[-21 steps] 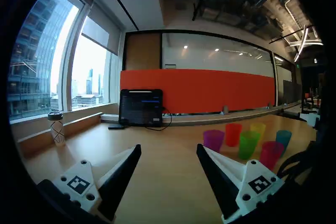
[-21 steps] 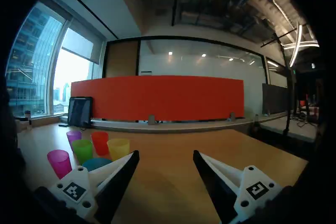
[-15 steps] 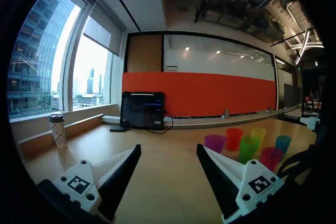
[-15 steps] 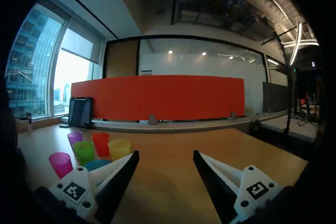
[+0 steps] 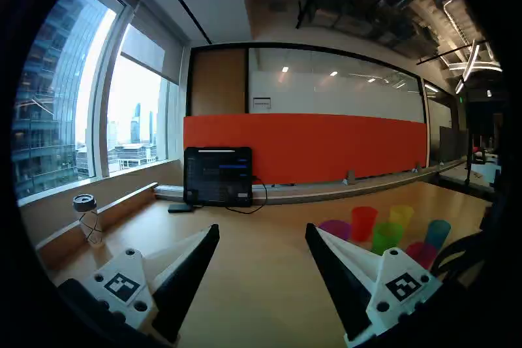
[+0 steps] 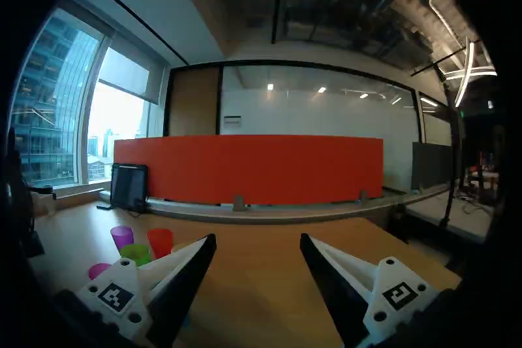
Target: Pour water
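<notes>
In the left gripper view my left gripper [image 5: 262,243] is open above the wooden table [image 5: 261,283], nothing between its fingers. Coloured plastic cups stand to its right: purple [image 5: 335,228], red [image 5: 363,222], yellow [image 5: 400,216], green [image 5: 386,237], teal [image 5: 437,234] and pink [image 5: 423,253], the purple and pink ones partly behind the right finger. In the right gripper view my right gripper [image 6: 258,245] is open and empty. Its left finger [image 6: 156,279] hides part of the group; the purple cup [image 6: 122,238], red cup [image 6: 160,242], green cup [image 6: 135,254] and pink cup [image 6: 98,270] show.
A dark monitor [image 5: 218,176] with a cable stands at the table's back edge before an orange partition [image 5: 307,147]. A small glass container with a dark lid [image 5: 85,215] sits on the window ledge at left. Another desk [image 6: 450,207] lies to the right.
Both grippers have lifted and tipped up a little, so the cups sit lower in both views and more hide behind the fingers. Neither gripper has opened or shut.
</notes>
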`<state>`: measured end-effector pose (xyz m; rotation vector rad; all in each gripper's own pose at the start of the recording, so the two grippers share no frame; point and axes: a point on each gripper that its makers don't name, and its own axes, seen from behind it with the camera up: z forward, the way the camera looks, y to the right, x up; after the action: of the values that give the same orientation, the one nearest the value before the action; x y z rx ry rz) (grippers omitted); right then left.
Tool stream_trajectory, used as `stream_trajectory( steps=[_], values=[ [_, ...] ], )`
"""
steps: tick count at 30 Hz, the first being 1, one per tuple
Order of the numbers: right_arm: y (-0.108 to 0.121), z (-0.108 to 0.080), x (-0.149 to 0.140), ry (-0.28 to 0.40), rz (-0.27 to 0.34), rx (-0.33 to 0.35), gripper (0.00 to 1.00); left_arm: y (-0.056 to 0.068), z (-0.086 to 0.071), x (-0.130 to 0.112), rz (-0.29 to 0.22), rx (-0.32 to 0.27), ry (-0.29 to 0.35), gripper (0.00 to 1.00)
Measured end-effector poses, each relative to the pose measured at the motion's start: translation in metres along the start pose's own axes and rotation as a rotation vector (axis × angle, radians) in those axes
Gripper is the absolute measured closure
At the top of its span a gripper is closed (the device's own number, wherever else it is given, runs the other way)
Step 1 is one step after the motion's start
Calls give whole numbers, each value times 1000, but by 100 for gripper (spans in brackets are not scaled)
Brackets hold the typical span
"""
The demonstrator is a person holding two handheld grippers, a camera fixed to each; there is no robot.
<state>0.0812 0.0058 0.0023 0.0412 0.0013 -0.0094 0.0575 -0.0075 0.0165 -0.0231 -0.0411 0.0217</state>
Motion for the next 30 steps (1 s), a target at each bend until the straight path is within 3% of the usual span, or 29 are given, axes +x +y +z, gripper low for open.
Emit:
stream_trajectory(
  steps=[14, 21, 30],
  values=[
    [3, 16, 78, 5, -19, 16, 0, -2, 21, 60, 7, -34, -42, 1],
    [0, 21, 112, 7, -19, 37, 1, 8, 25, 110, 8, -85, -17, 2],
    [0, 26, 155, 3, -34, 57, 0, 8, 33, 163, 25, -114, 8, 2]
  ],
)
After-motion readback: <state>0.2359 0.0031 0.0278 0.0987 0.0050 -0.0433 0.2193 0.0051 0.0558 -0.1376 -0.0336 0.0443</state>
